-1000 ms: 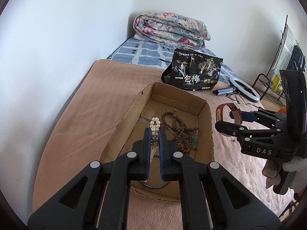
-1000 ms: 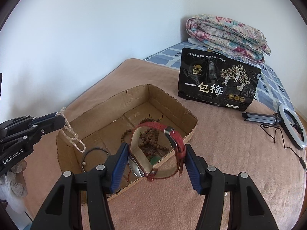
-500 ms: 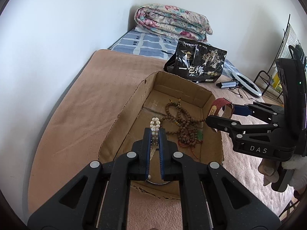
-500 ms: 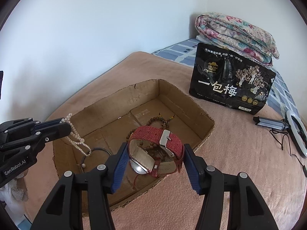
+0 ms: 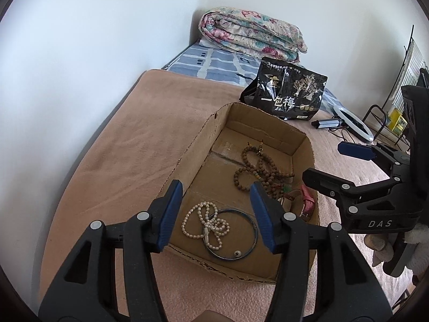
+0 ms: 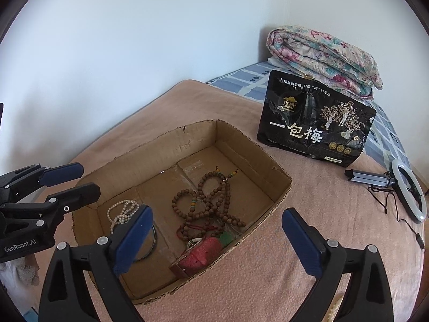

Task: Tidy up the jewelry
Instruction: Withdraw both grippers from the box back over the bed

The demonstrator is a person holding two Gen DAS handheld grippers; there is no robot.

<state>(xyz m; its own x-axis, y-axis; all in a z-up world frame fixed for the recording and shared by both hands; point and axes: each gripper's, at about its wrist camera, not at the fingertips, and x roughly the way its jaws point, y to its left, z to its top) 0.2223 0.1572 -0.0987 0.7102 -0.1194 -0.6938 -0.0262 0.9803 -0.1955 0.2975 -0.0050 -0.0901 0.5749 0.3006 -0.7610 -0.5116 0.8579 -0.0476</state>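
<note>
A shallow cardboard box (image 5: 198,139) (image 6: 174,145) lies on the brown blanket. On its floor are a white pearl necklace (image 5: 206,222) (image 6: 122,212), a dark bangle (image 5: 233,234) (image 6: 151,244), brown wooden bead strings (image 5: 257,171) (image 6: 209,201) and a red-strapped watch (image 5: 305,201) (image 6: 203,252). My left gripper (image 5: 216,187) (image 6: 89,179) hovers above the pearls, jaws opening, nothing between them. Over the box's near right wall my right gripper (image 6: 217,213) (image 5: 323,161) hangs above the watch, its jaws opening wide and holding nothing.
A black snack bag (image 6: 316,131) stands just behind the box. A ring light with its cable (image 6: 407,190) lies to the right. A folded floral quilt (image 5: 252,35) rests on the blue checked sheet at the back. A white wall runs along the left; a wire rack (image 5: 386,112) stands far right.
The left gripper has let go of the pearl necklace, which now lies in the box across the bangle. The right gripper has released the red watch into the box's near right corner.
</note>
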